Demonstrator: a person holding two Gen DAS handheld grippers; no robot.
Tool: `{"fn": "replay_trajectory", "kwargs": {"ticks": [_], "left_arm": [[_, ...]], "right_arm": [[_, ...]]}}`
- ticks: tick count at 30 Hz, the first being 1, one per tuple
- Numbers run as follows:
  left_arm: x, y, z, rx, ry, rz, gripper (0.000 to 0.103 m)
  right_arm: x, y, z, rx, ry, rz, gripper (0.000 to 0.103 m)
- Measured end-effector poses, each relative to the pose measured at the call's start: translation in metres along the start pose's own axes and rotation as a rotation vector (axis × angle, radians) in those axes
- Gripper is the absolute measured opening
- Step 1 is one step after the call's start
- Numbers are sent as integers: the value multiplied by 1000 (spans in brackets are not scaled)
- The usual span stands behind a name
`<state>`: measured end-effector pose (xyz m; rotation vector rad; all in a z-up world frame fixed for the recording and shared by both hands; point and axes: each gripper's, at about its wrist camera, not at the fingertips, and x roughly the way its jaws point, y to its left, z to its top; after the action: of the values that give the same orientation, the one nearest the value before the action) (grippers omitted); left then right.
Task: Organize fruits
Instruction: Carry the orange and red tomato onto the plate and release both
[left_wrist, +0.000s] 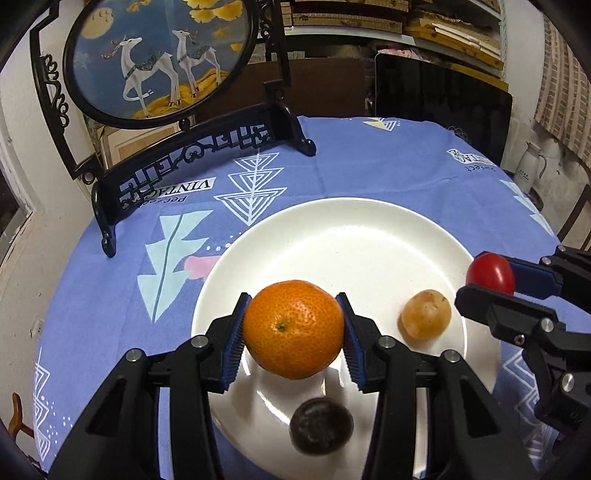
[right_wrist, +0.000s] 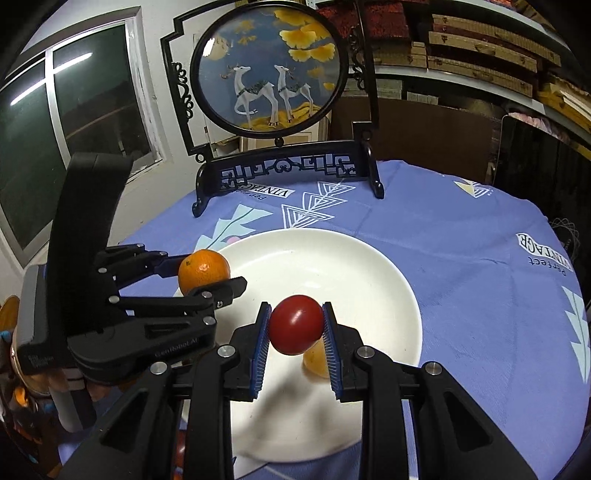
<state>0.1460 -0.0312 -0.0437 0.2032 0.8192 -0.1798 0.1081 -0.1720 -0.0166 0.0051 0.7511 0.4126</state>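
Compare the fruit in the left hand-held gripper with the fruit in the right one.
The mandarin orange in the left hand-held gripper is orange with a dimpled peel; the tomato in the right hand-held gripper is red, smooth and glossy. The mandarin orange is clearly bigger and spreads its jaws wider than the tomato does. Both are roundish, clamped between blue pads and held above the white plate.

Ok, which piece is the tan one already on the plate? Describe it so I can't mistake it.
Start at the big white plate on the blue tablecloth. The tan fruit lies on the plate's right side in the left wrist view, between the orange in the left gripper and the red tomato in the right gripper. It is the pale, mottled, yellowish-brown one, free of any gripper, unlike the dark round fruit nearer the camera.
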Motion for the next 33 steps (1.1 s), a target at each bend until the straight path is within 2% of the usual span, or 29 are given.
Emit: {"fn": "replay_trajectory", "kwargs": {"ticks": [10,33], "left_arm": [[16,-4,3,5,21,8,45],[32,-7,5,15,39,20,45]], "right_arm": [[21,-4,4,18,27,5,28],[38,-7,9,20,52,4,28]]}}
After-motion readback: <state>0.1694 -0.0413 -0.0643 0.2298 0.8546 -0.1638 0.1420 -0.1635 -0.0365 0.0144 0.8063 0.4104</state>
